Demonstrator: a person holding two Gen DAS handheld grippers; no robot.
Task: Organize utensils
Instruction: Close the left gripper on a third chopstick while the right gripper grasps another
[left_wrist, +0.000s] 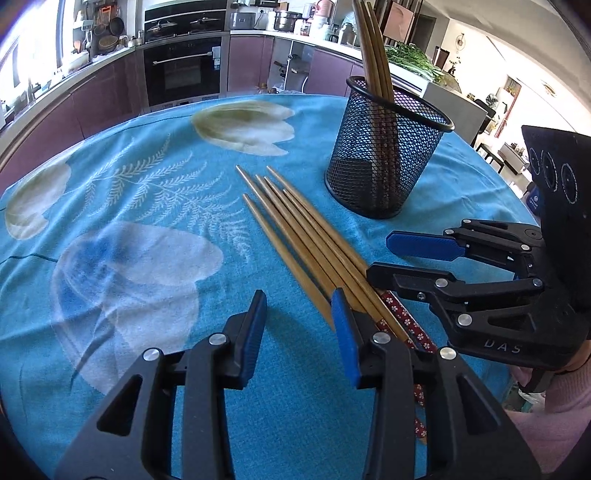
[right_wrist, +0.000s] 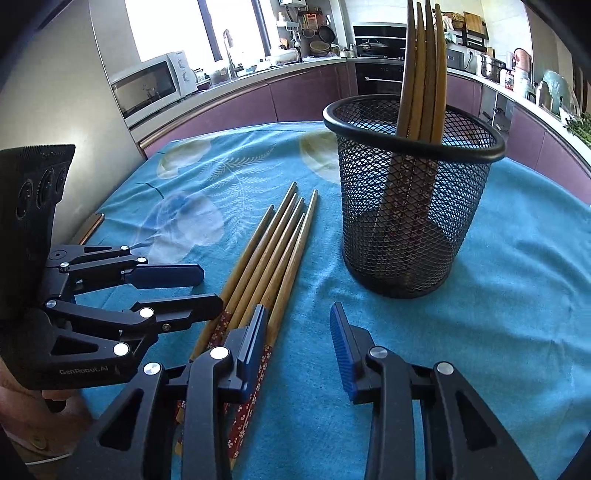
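1. At lower centre of the left wrist view, our left gripper (left_wrist: 299, 325) has its blue pads spread apart, holding nothing above the blue flower-printed tablecloth (left_wrist: 129, 206).
2. The bundle of loose brown wooden chopsticks (left_wrist: 295, 236) lies flat just right of it, its long axis running from the lower right up to the middle of the frame, the red-patterned ends nearest us.
3. At right, our right gripper (left_wrist: 380, 258) is also parted and empty, its lower finger at those ends; we cannot tell whether it touches them, and neither gripper is clearly nearer.
4. The black wire-mesh cup (left_wrist: 384, 158), upper right, holds four upright chopsticks.
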